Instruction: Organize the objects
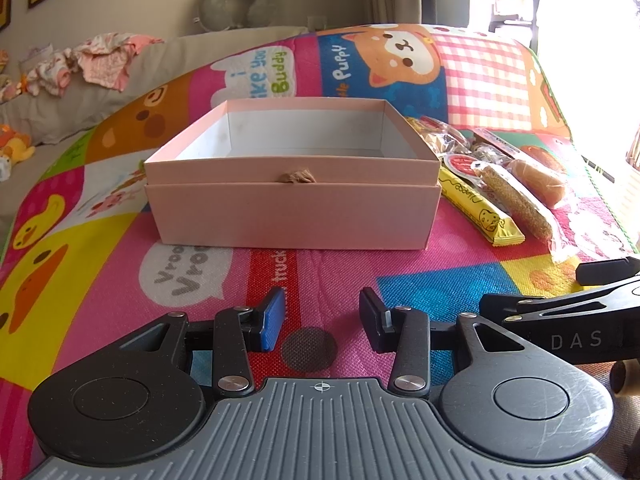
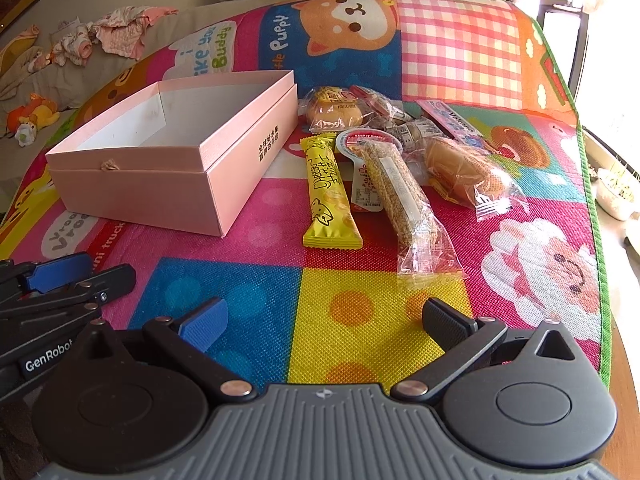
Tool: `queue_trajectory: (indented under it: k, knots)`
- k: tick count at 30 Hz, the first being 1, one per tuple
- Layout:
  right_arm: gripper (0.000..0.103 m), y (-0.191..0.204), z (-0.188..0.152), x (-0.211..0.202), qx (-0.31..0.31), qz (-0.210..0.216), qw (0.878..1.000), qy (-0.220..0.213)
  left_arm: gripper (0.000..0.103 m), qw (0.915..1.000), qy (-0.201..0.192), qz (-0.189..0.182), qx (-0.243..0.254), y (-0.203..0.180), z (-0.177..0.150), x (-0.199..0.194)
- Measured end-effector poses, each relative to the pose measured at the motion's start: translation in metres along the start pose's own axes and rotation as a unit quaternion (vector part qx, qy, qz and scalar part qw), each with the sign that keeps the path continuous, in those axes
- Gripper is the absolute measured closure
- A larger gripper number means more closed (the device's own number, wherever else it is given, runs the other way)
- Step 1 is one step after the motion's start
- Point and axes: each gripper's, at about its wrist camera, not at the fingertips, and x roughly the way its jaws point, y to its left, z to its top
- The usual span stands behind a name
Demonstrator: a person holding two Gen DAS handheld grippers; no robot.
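Observation:
An open pink box with a white, empty inside stands on the colourful mat. To its right lies a cluster of wrapped snacks: a yellow cheese bar, a sesame stick, a bread roll in clear wrap, a round bun, a pink packet. My left gripper is open and empty, in front of the box. My right gripper is open wide and empty, in front of the snacks.
The cartoon mat ends at a green edge on the right. A grey sofa with crumpled clothes and plush toys lies at the far left. The left gripper shows in the right view.

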Motion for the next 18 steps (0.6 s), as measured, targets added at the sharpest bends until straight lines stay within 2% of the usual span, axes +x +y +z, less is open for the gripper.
queue_trajectory:
  k: [5, 9, 12, 15, 18]
  knots:
    - [0.000, -0.003, 0.007, 0.002, 0.000, 0.004, 0.999, 0.032, 0.058, 0.9999, 0.006, -0.011, 0.001, 0.004, 0.002, 0.000]
    - [0.000, 0.001, 0.009, 0.002, 0.005, -0.010, 0.999, 0.045, 0.058, 0.9998, 0.010, -0.015, 0.006, 0.006, 0.003, 0.000]
    - [0.000, -0.002, 0.013, 0.002, -0.002, 0.004, 0.998, 0.058, 0.058, 0.9993, 0.019, -0.032, -0.002, 0.012, 0.010, -0.003]
    - [0.000, -0.008, 0.019, -0.005, 0.002, 0.045, 0.996, 0.077, 0.058, 0.9992, -0.001, -0.040, 0.006, 0.022, 0.026, -0.017]
    - [0.000, -0.017, 0.032, -0.027, 0.027, 0.062, 0.997, 0.047, 0.058, 0.9987, -0.033, -0.037, 0.007, 0.041, 0.054, -0.030]
